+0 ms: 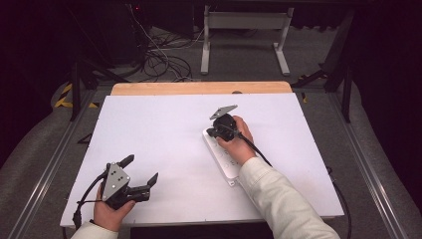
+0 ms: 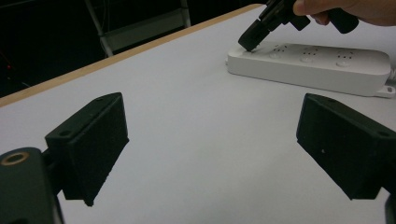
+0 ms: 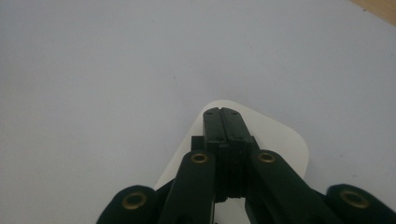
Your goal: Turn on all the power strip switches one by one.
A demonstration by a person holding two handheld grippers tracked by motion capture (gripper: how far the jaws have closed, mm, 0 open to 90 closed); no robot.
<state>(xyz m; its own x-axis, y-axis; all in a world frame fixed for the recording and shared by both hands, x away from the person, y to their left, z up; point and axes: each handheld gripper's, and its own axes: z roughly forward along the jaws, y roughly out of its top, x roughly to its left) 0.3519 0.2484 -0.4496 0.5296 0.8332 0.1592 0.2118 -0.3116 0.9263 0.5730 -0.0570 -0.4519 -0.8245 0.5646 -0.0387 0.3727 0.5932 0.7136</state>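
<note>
The right tool [image 1: 215,132] has its black jaws pressed together, tips down on the far end of the long white plastic power strip [image 1: 222,158], which lies right of centre on the white tabletop [image 1: 164,134]. The left tool [image 1: 141,174], jaws spread wide and holding nothing, sits near the tabletop's near left corner. The hand and sleeve cover much of the strip's near half.

A white power strip [image 1: 221,157] lies on the white table [image 1: 164,144], apparently wood-edged; both grippers black.
</note>
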